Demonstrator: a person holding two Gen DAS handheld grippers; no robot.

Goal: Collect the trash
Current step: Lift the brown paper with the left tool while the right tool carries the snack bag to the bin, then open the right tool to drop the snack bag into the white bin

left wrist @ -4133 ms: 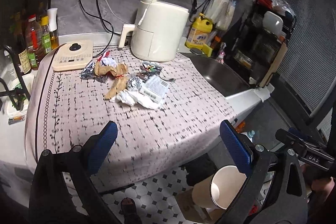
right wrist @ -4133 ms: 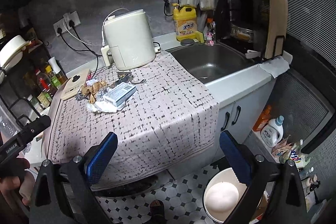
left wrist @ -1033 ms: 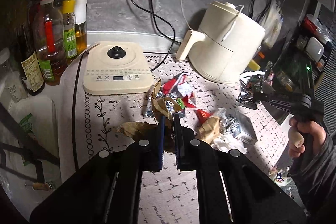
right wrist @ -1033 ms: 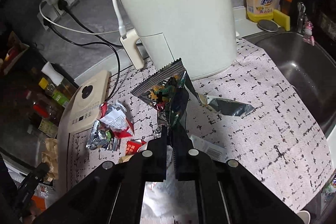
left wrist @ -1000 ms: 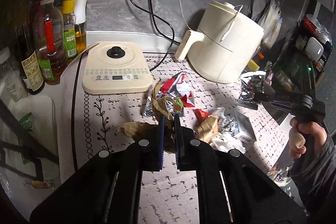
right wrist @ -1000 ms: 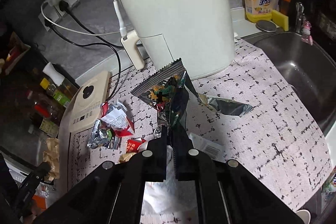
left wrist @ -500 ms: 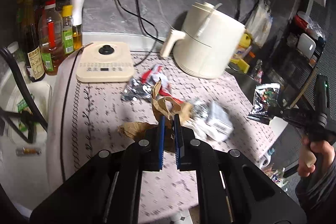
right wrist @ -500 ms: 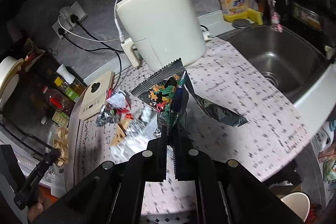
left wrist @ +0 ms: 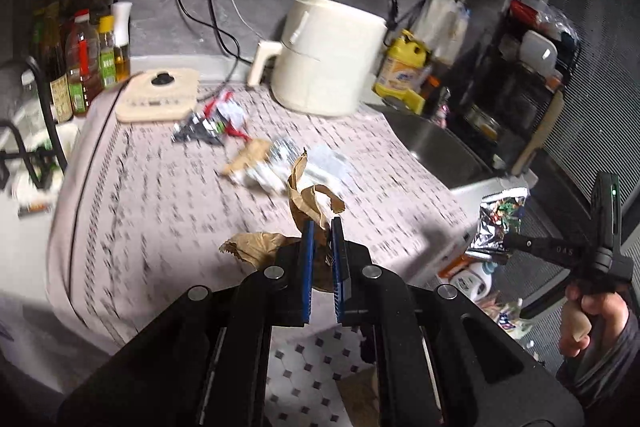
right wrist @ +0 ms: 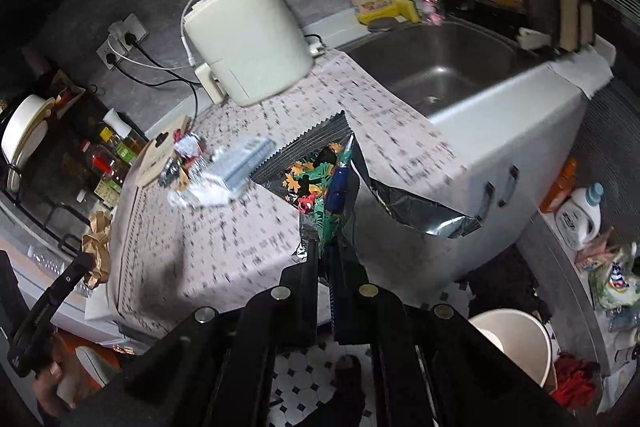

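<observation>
Left wrist view: left gripper (left wrist: 321, 227) clenched on a crumpled brown paper bag (left wrist: 308, 201), torn strip curling up above the fingertips, more crumple bunched left of the blue pads (left wrist: 307, 259). Bag hangs over the front edge of the patterned tablecloth (left wrist: 160, 211). Beyond the tips, blurred: remaining trash pile (left wrist: 272, 163) of brown paper, foil and white wrapper; further left-back a red and silver wrapper cluster (left wrist: 212, 123). Cream air fryer (left wrist: 324, 67) behind, yellow detergent bottle (left wrist: 402, 71) to its right, label unreadable. Far right, right gripper (left wrist: 500, 247) grasping a silver foil snack bag (left wrist: 500, 219); "DAS" reads on its arm.

Right wrist view: right gripper (right wrist: 325, 247) clamped on the snack bag (right wrist: 320, 179), serrated top edge, silver inside, orange, green and red print, torn flap spread right. It is off the counter front, over tiled floor. White bucket (right wrist: 516, 343) lower right of the fingers. Far left, left gripper (right wrist: 76, 267) holding brown paper (right wrist: 96, 247). Detergent label writing too blurred.
</observation>
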